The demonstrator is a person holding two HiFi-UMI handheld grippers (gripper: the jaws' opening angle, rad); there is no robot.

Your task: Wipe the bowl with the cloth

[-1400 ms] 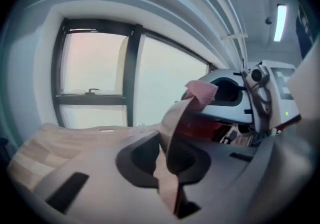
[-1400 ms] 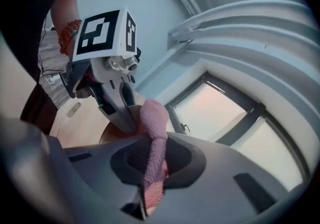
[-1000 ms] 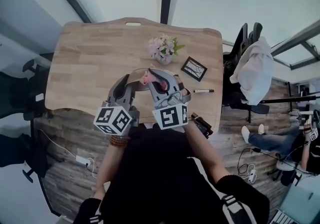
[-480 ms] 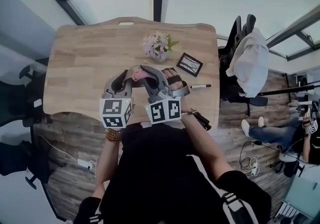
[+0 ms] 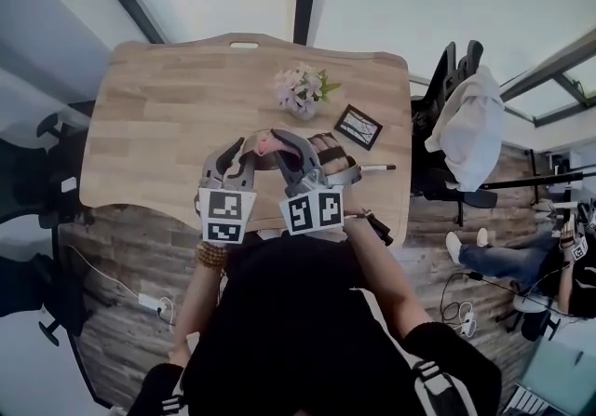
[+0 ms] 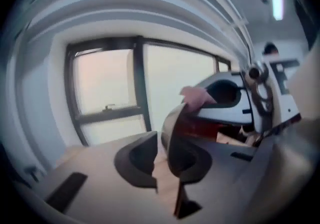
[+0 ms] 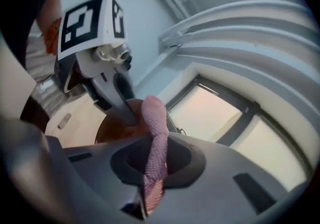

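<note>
A bowl (image 5: 331, 161), grey outside and red-brown inside, sits low over the wooden table (image 5: 158, 126) between my two grippers. In the left gripper view the bowl's rim (image 6: 175, 118) runs between the jaws of my left gripper (image 6: 159, 158). Those jaws have just been opening, and a gap shows beside the left finger. My right gripper (image 7: 152, 165) is shut on a pink mesh cloth (image 7: 154, 133), which pokes up over the bowl (image 7: 112, 128). In the head view the cloth (image 5: 272, 144) shows between my left gripper (image 5: 235, 149) and right gripper (image 5: 281, 139).
On the table behind the bowl stand a small vase of flowers (image 5: 300, 93), a dark picture frame (image 5: 358, 126) and a pen (image 5: 377, 167). An office chair draped in white cloth (image 5: 470, 126) stands at the table's right, and a seated person (image 5: 503, 261) is further right.
Both grippers have rolled, so their marker cubes face up more squarely, and both have sunk slightly toward the table. The pink cloth stays in the right jaws.
</note>
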